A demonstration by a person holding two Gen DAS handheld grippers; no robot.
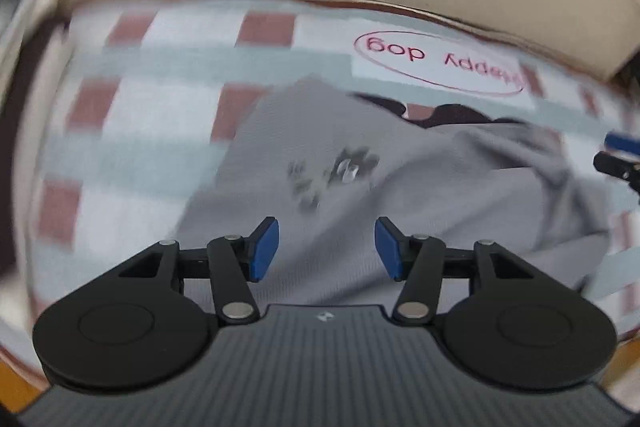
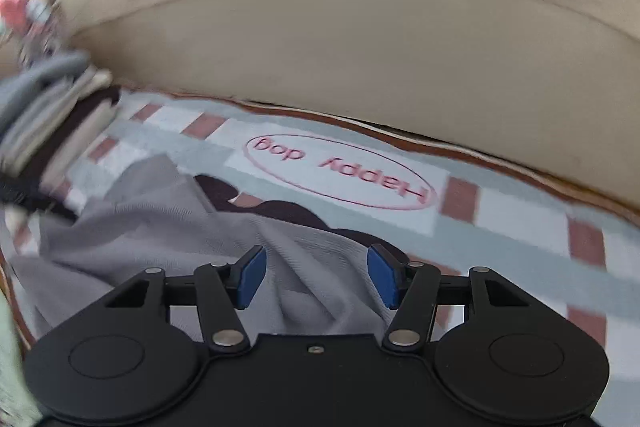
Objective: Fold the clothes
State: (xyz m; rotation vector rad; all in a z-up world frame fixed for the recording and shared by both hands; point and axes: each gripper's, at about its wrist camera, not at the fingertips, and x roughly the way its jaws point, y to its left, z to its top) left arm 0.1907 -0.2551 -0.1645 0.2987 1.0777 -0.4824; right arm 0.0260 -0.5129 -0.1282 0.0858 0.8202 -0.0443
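Observation:
A grey garment (image 1: 400, 211) lies rumpled on a checked blanket (image 1: 160, 67), with a small dark print (image 1: 332, 171) on its cloth and a dark inner part (image 1: 452, 115) showing at its far edge. My left gripper (image 1: 326, 247) hangs over the grey cloth, open, its blue pads (image 1: 264, 251) apart and gripping nothing. In the right wrist view the same garment (image 2: 168, 227) is bunched into folds, the dark part (image 2: 288, 211) behind it. My right gripper (image 2: 316, 275) is open above a raised fold, not pinching it. Its tip (image 1: 618, 155) shows at the left wrist view's right edge.
The blanket (image 2: 500, 227) has red squares, pale bands and a "Happy dog" oval (image 2: 340, 171). A beige sofa back (image 2: 360, 47) rises right behind it. A stack of folded clothes (image 2: 52, 107) sits at the far left. Both views are motion-blurred.

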